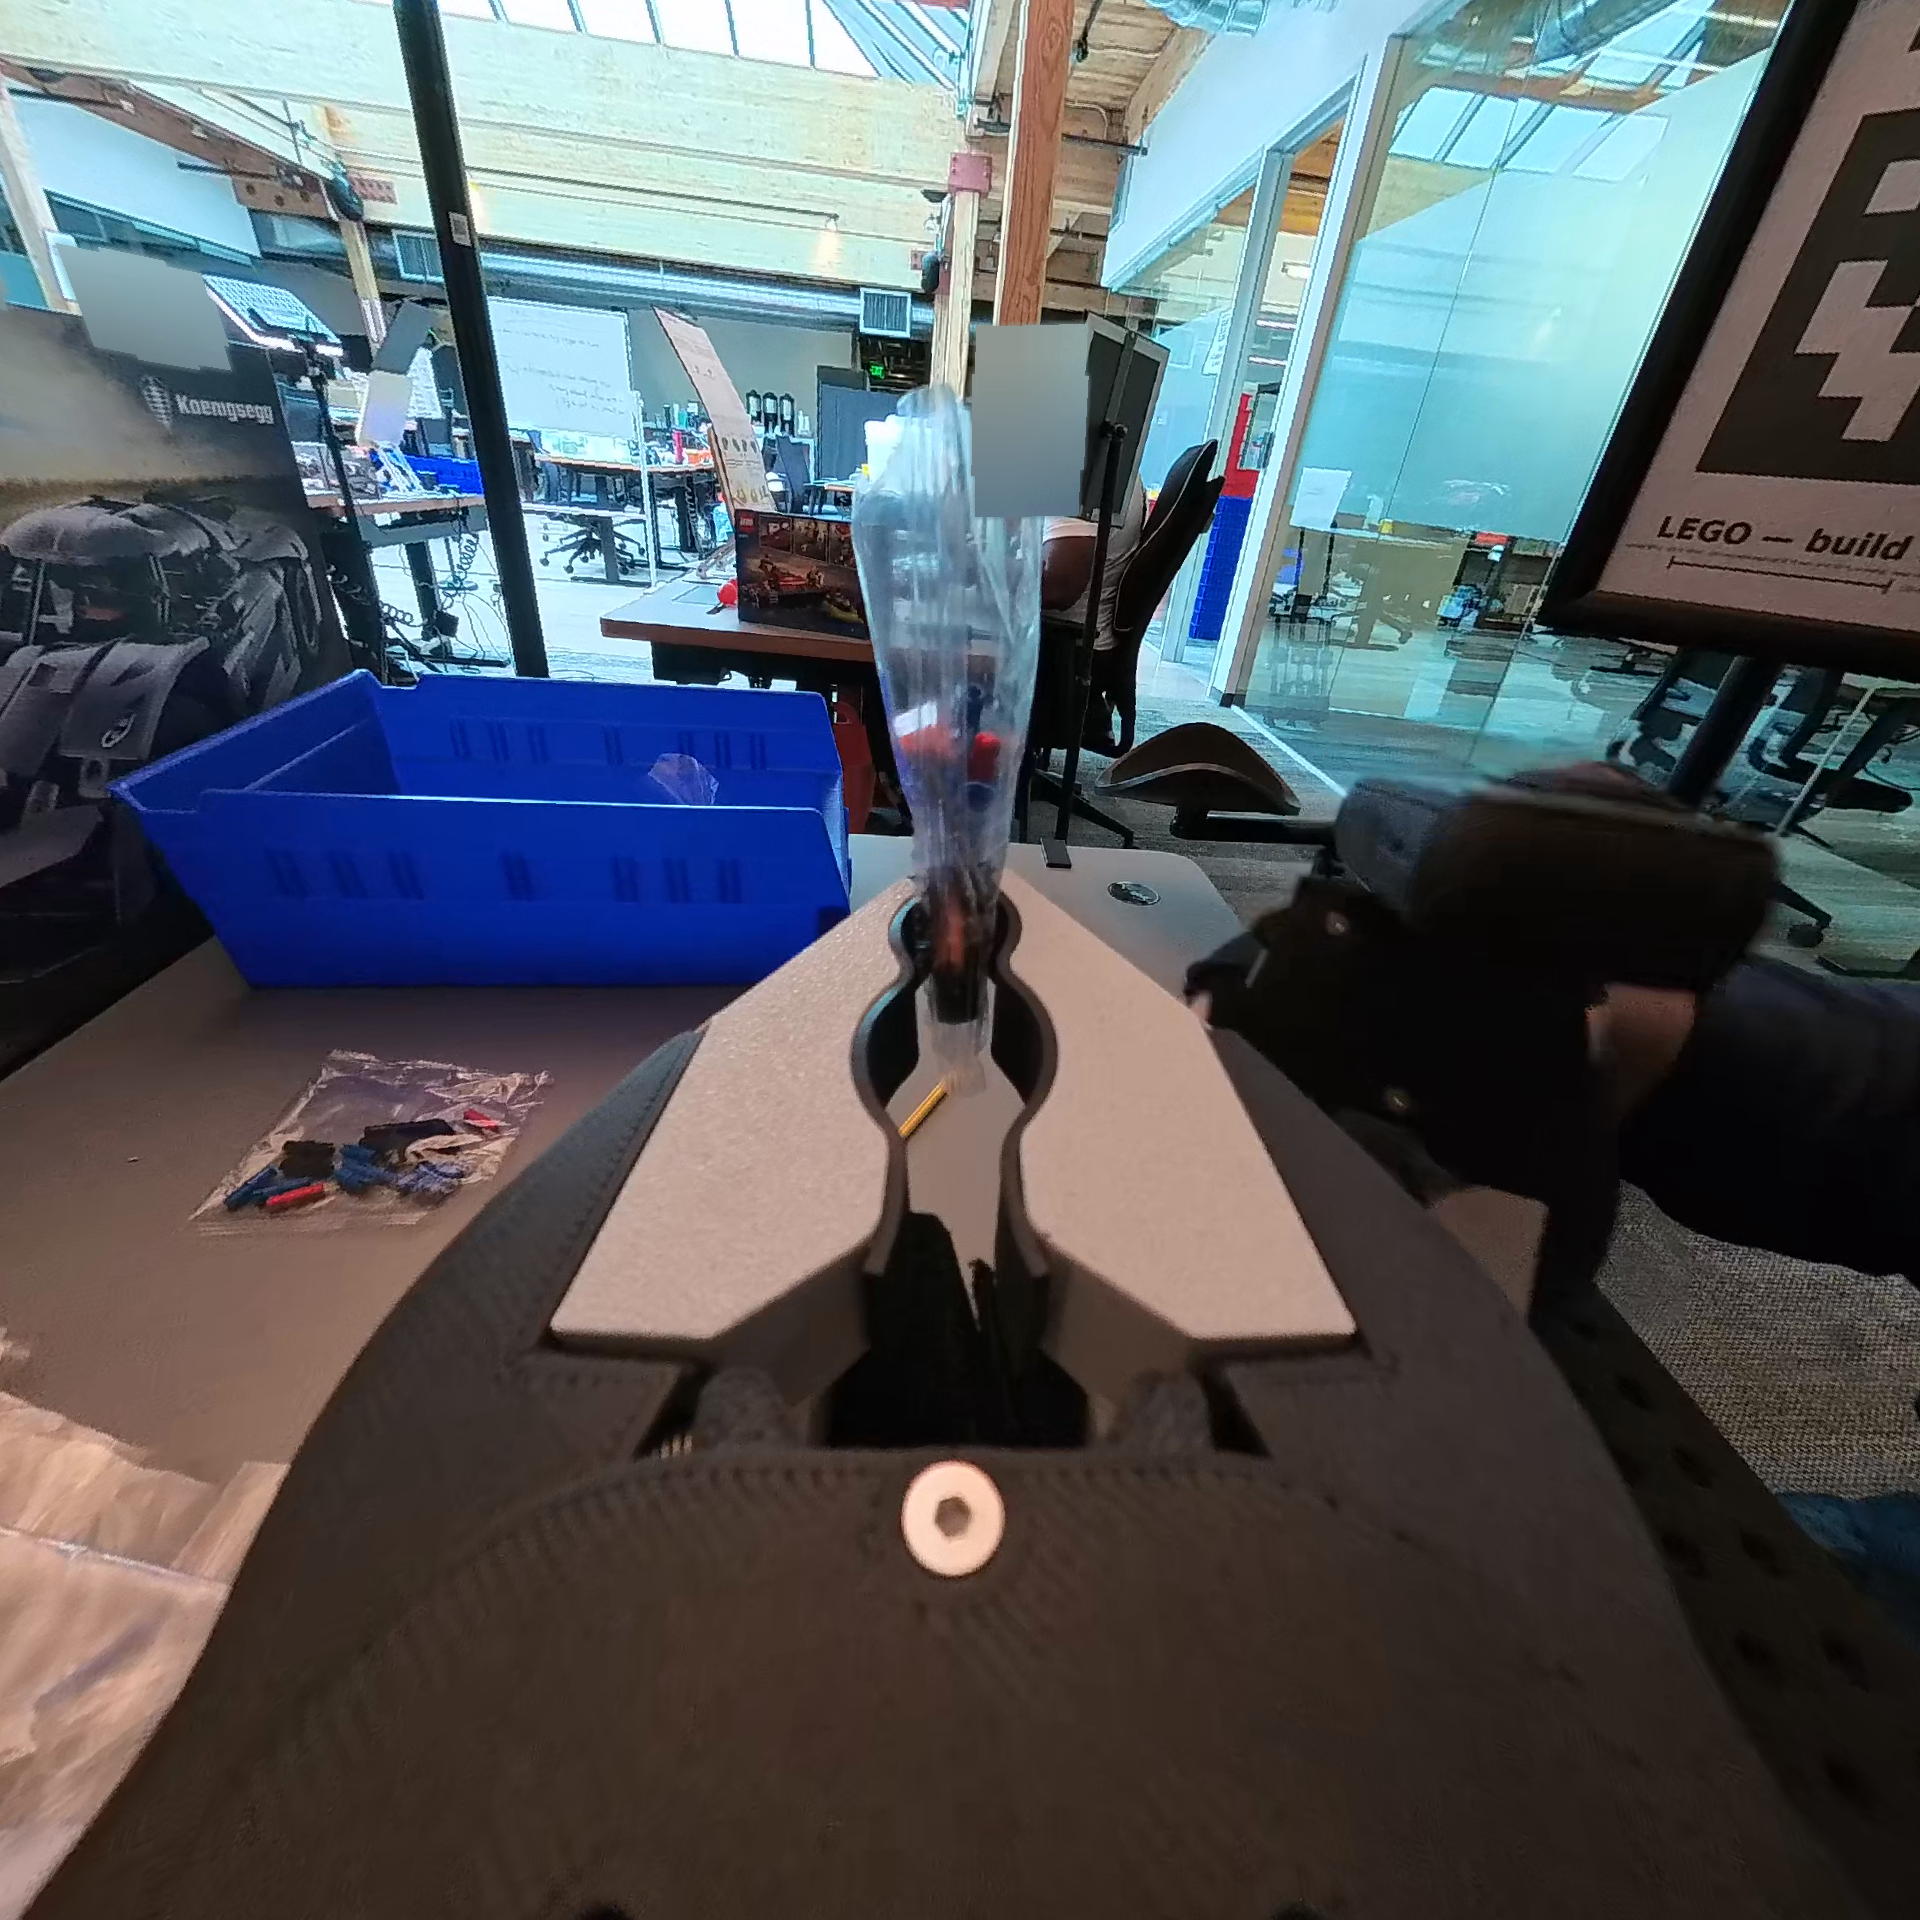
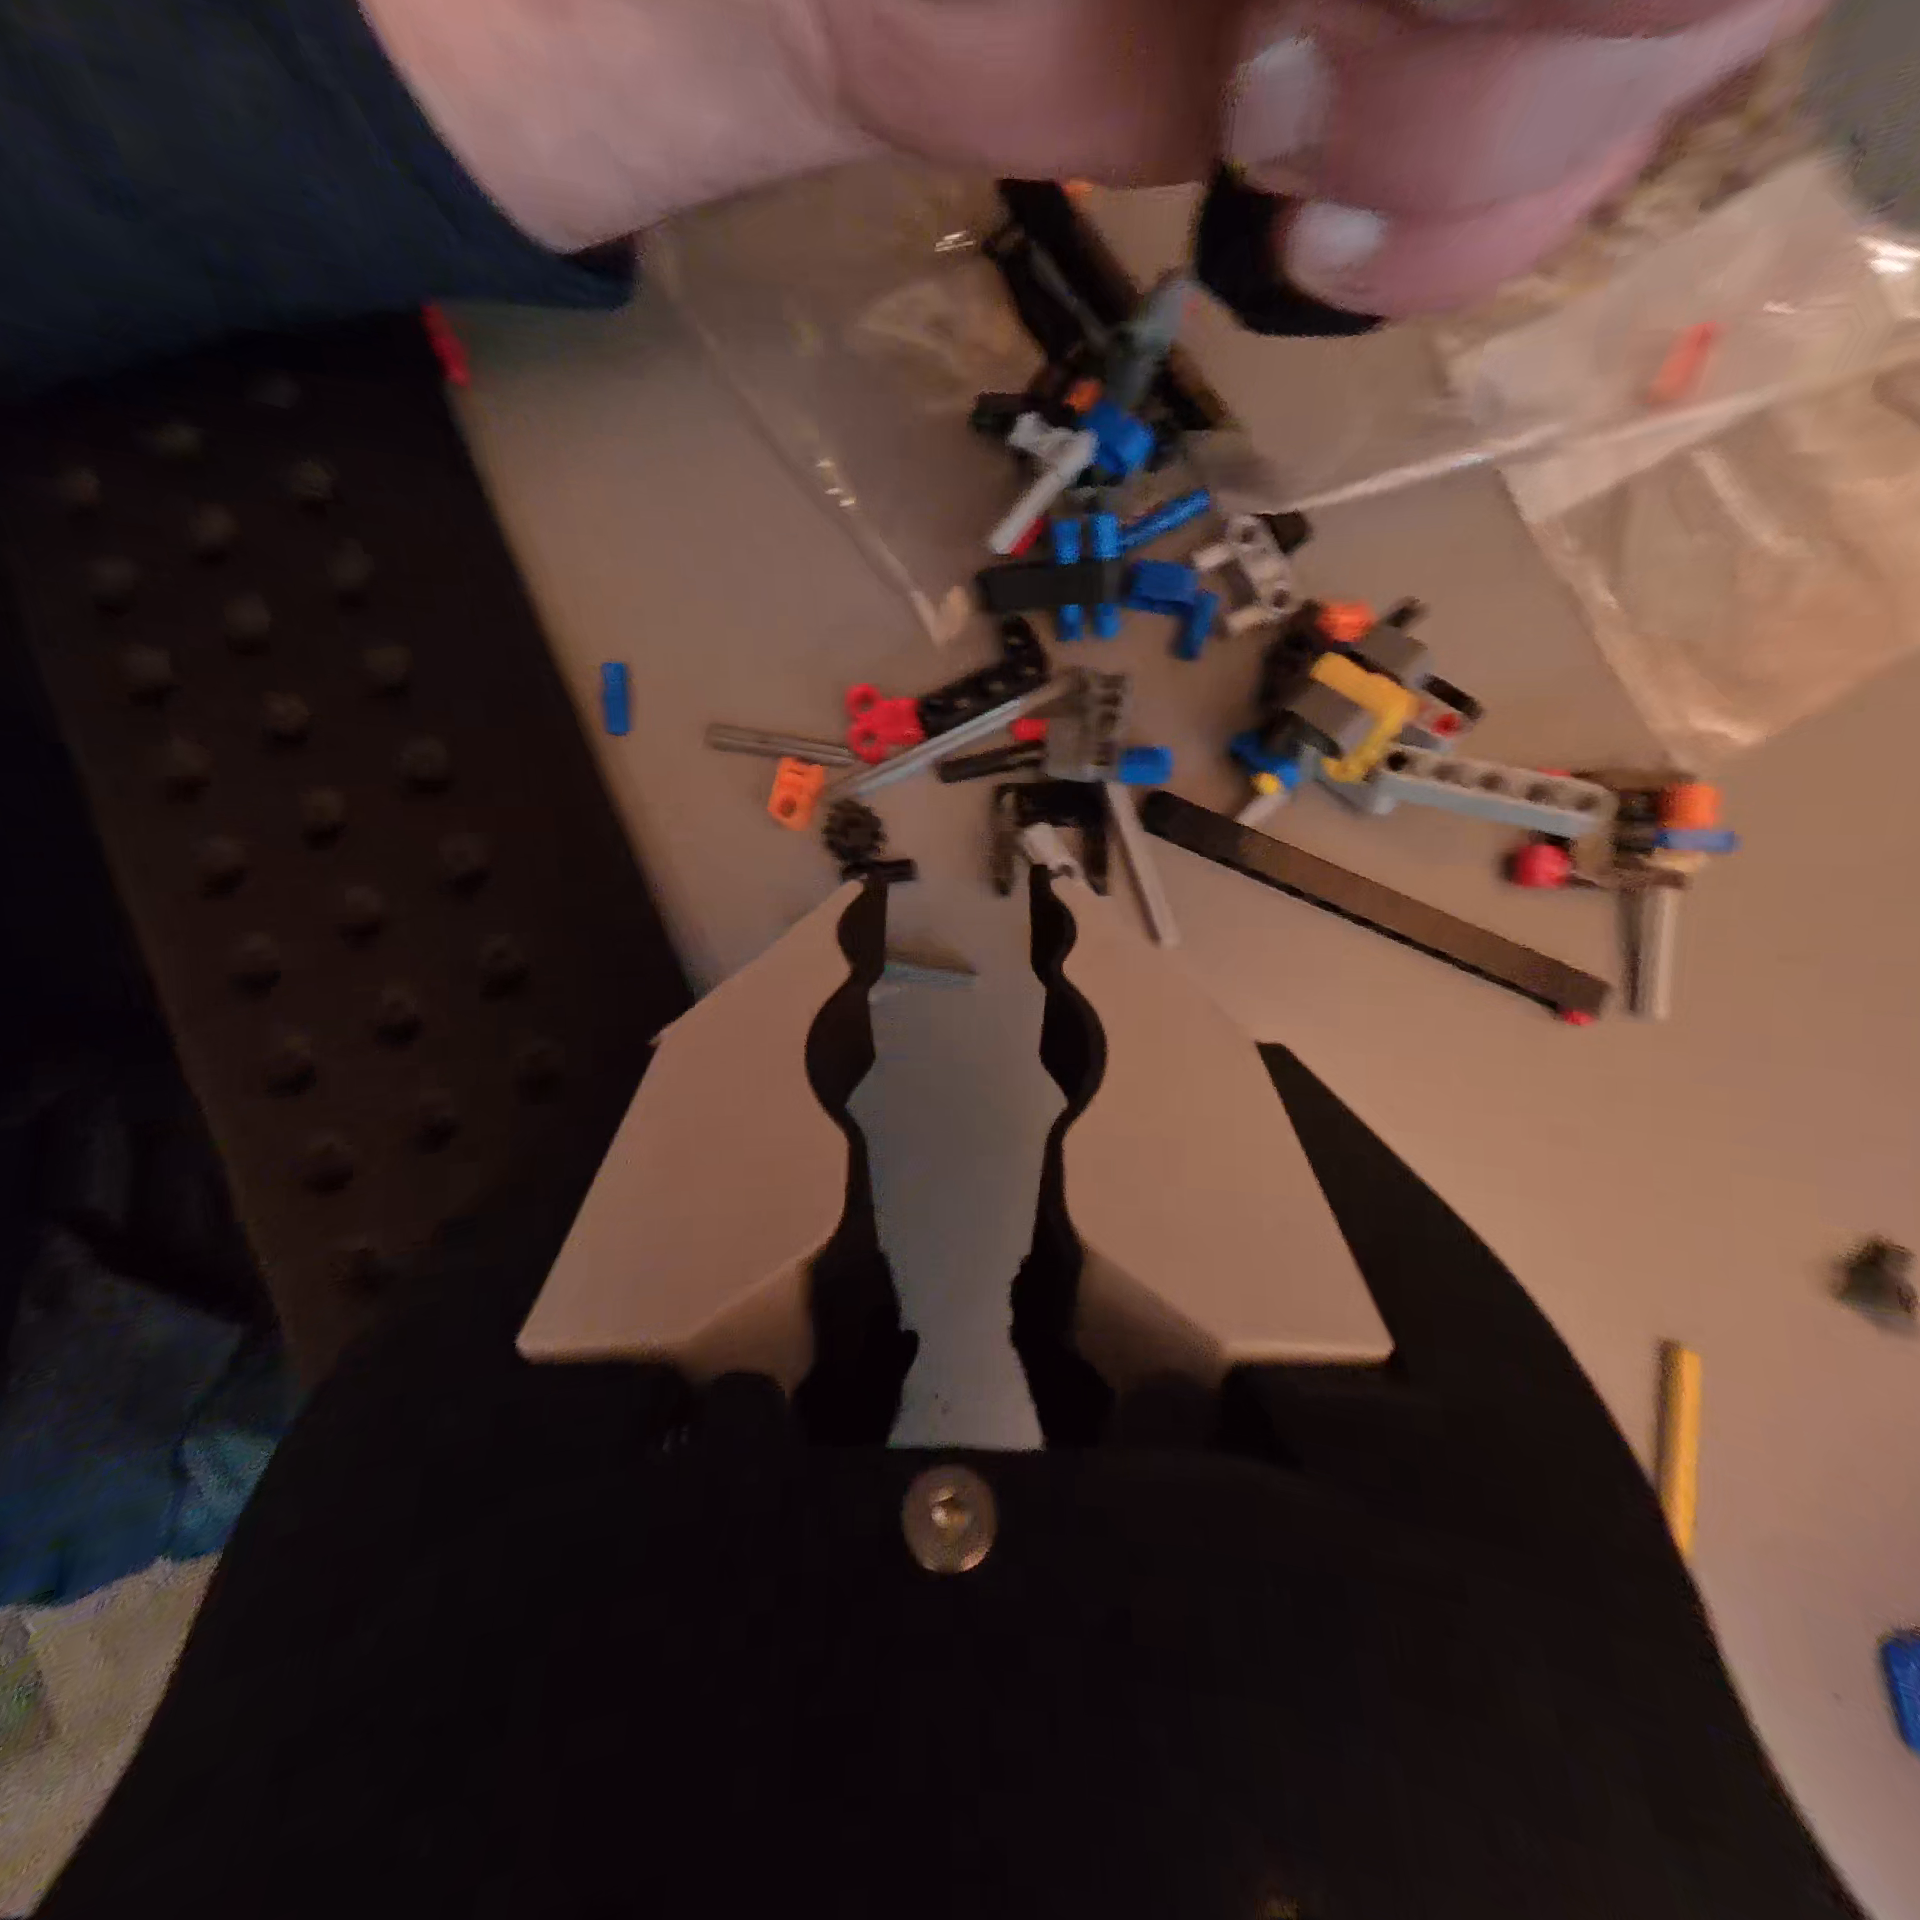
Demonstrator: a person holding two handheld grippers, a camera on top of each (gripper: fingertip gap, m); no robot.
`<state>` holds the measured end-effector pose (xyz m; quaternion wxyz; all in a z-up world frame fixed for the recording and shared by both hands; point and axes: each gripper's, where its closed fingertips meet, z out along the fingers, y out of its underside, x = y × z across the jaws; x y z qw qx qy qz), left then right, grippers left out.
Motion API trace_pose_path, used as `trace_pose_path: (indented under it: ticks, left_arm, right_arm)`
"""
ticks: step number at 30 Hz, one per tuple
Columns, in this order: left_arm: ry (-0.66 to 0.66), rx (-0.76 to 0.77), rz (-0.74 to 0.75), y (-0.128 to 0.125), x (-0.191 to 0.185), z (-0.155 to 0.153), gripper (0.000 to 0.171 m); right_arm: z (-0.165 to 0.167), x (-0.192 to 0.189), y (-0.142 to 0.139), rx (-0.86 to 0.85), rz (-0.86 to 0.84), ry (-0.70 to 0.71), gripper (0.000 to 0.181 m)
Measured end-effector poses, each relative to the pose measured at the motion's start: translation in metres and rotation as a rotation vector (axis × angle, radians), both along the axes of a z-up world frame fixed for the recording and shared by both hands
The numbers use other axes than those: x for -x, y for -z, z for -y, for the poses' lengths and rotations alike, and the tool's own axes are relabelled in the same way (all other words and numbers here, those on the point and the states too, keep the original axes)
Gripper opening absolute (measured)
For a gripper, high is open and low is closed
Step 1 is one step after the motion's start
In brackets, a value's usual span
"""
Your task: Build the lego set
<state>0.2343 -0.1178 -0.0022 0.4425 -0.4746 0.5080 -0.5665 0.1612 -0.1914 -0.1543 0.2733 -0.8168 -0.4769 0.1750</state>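
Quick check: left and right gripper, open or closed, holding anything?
Left gripper: shut on a clear plastic bag of pieces, held upright.
Right gripper: open, empty, above the loose lego pieces.

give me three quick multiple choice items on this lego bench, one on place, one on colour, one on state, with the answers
1. Where does the sealed clear plastic bag of small parts lie?
A. inside the bin
B. on the grey table in front of the bin
C. on the floor

2. What colour is the open plastic storage bin?
A. blue
B. red
C. yellow

3. What is the left hand-held gripper doing?
A. open and empty
B. shut on an upright clear plastic bag
C. shut on a yellow rod

Answers: 1 B, the bag rests flat on the table, nearer than the bin. 2 A, its walls are blue. 3 B, the bag stands pinched between the fingers.
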Motion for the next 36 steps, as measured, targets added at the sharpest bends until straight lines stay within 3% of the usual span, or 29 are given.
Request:
trace_pose_path:
  ticks: [9,11,19,24,36]
  left_arm:
    - [-0.001,0.0,0.002,-0.001,0.001,0.0,0.006]
    - [0.0,-0.001,0.001,-0.001,0.001,0.0,0.006]
    - [0.0,-0.004,-0.003,0.0,0.0,0.001,0.006]
    - [0.003,-0.005,-0.007,0.001,-0.001,0.002,0.006]
    - [0.007,-0.009,-0.02,0.004,-0.003,0.003,0.006]
  right_arm:
    - [0.011,0.021,0.024,0.028,0.078,-0.081,0.022]
    - [0.011,0.021,0.023,0.024,0.077,-0.08,0.011]
    - [0.007,0.016,0.013,-0.008,0.069,-0.065,0.01]
    - [-0.007,-0.003,-0.026,-0.089,0.016,0.006,0.011]
    - [-0.063,-0.054,-0.17,-0.424,-0.148,0.225,0.011]
